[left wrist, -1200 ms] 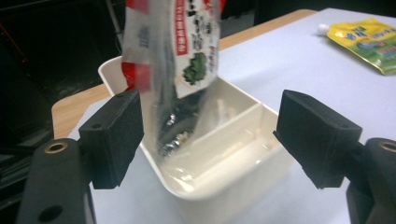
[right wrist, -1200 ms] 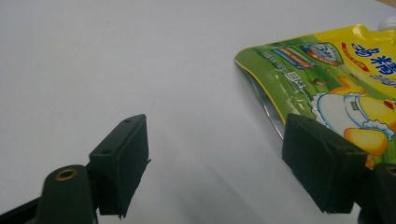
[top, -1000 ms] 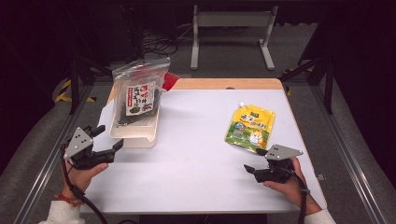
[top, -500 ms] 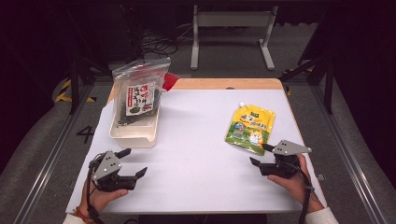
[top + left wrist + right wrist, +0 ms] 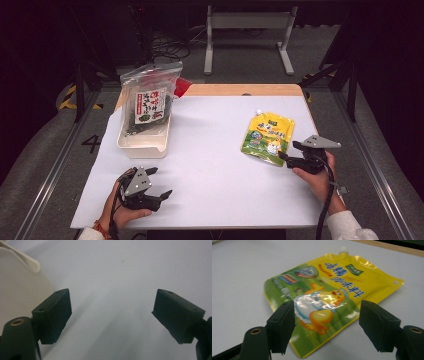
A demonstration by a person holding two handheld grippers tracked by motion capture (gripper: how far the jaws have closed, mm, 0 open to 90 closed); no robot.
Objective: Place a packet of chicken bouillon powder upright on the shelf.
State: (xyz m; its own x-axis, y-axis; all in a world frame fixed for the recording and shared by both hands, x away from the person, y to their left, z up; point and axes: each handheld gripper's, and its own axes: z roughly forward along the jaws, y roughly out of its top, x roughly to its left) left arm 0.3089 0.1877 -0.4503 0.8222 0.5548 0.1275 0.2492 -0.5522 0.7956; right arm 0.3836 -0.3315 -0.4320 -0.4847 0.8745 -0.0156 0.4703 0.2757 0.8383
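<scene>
A yellow and green spouted pouch [image 5: 267, 137] lies flat on the right of the white table top [image 5: 215, 165]. My right gripper [image 5: 288, 150] sits just at its near right corner, open. In the right gripper view the pouch [image 5: 332, 287] lies under and ahead of the right gripper [image 5: 327, 312]; the jaws have just been opening a little and the pads do not press on it. My left gripper [image 5: 161, 181] rests low near the front left edge, open, with nothing between its jaws. In the left gripper view the left gripper [image 5: 112, 307] points across bare table.
A white tub [image 5: 145, 145] stands at the left with a clear bag of dark seaweed [image 5: 150, 102] propped in it; its wall [image 5: 22, 285] is close on the left gripper's left. A red item [image 5: 182, 86] lies behind the bag. A wooden edge [image 5: 240, 90] bounds the far side.
My left hand has come from beside the tub down toward the front edge and to the right. My right hand has moved forward up to the pouch's near corner.
</scene>
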